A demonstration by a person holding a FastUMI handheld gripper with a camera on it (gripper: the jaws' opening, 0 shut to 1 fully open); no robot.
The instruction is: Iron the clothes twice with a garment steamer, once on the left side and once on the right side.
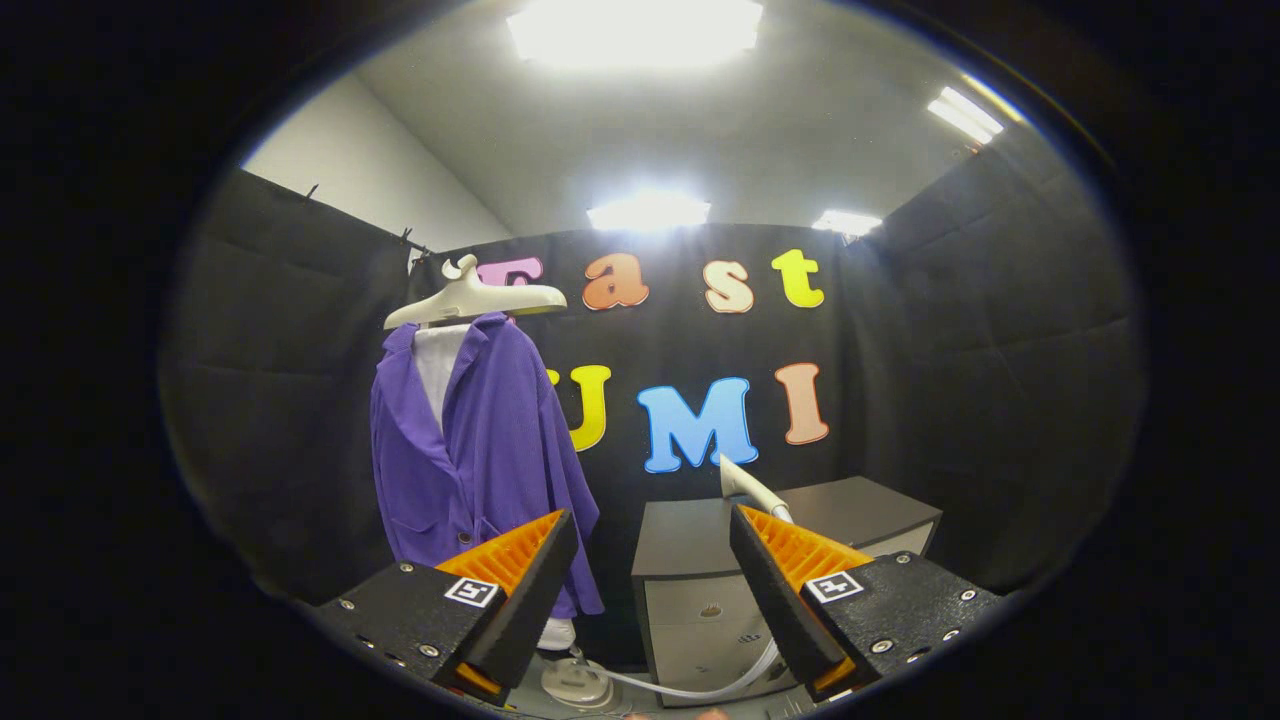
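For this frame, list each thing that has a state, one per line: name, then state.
gripper: open, fingers spread wide, holding nothing
purple garment: hanging on the hanger, front partly open over a white lining
hanger: up on its stand, carrying the garment
steamer head: resting on the cabinet, beyond the fingers, not picked up
hose: slack, trailing along the floor from the base
cabinet: drawer closed

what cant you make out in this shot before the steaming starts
- Steamer head on the cabinet: the right finger covers most of it in the gripper view.
- Hose: partly behind that finger.
- Steamer base: partly behind the left finger.
- Purple jacket: hem behind the left finger.
- Gripper: open, holding nothing.
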